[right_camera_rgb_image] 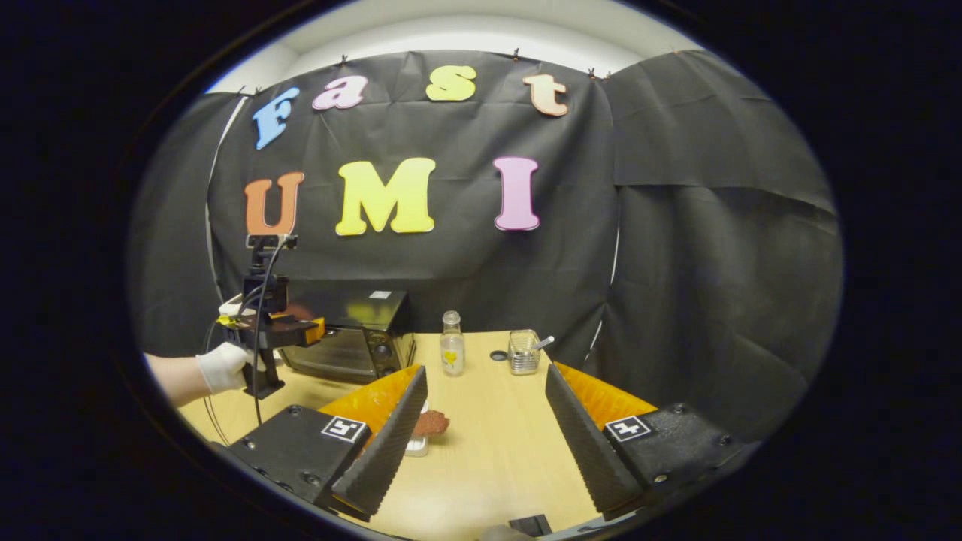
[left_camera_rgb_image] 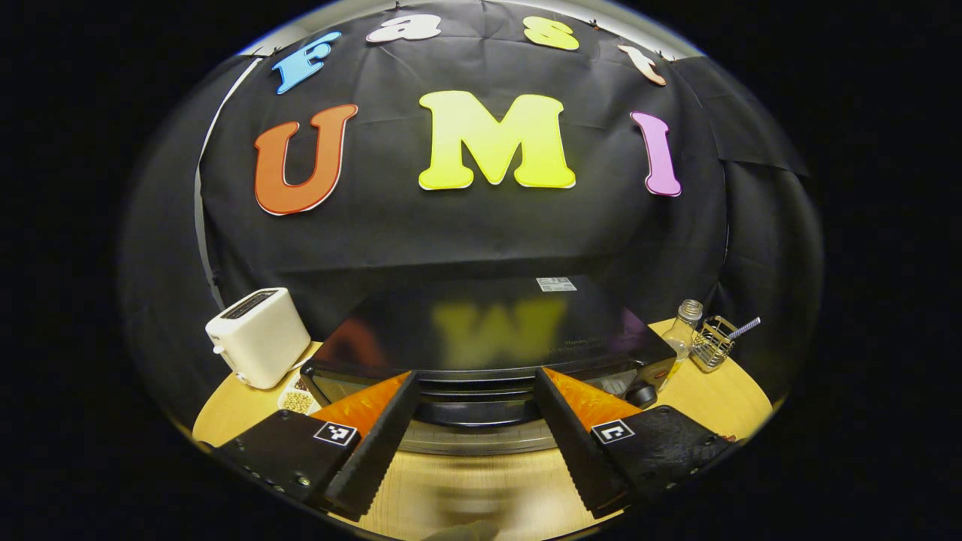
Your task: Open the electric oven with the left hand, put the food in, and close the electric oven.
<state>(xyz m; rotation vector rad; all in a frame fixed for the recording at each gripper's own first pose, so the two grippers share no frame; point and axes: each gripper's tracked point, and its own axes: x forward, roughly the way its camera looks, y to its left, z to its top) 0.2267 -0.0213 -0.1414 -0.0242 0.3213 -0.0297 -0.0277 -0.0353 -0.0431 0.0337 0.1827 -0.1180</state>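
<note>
The black electric oven (left_camera_rgb_image: pixel 481 330) stands close in front of me in the left gripper view, and its door handle (left_camera_rgb_image: pixel 473 402) lies between my fingers. My left gripper (left_camera_rgb_image: pixel 475 373) is open, with neither finger pressing on the handle. In the right gripper view the oven (right_camera_rgb_image: pixel 353 330) is at the left with its door looking closed. A gloved hand (right_camera_rgb_image: pixel 224 367) holds the left gripper (right_camera_rgb_image: pixel 312 329) at the oven's front. The food, a reddish-brown piece (right_camera_rgb_image: pixel 432 422) on a small white dish, lies beside the left finger of my right gripper (right_camera_rgb_image: pixel 485 370), which is open and holds nothing.
A white toaster (left_camera_rgb_image: pixel 258 347) stands left of the oven, with a small dish of beans (left_camera_rgb_image: pixel 297 400) in front of it. A clear bottle (right_camera_rgb_image: pixel 452 344) and a wire basket (right_camera_rgb_image: pixel 524 352) stand right of the oven on the wooden table (right_camera_rgb_image: pixel 496 451).
</note>
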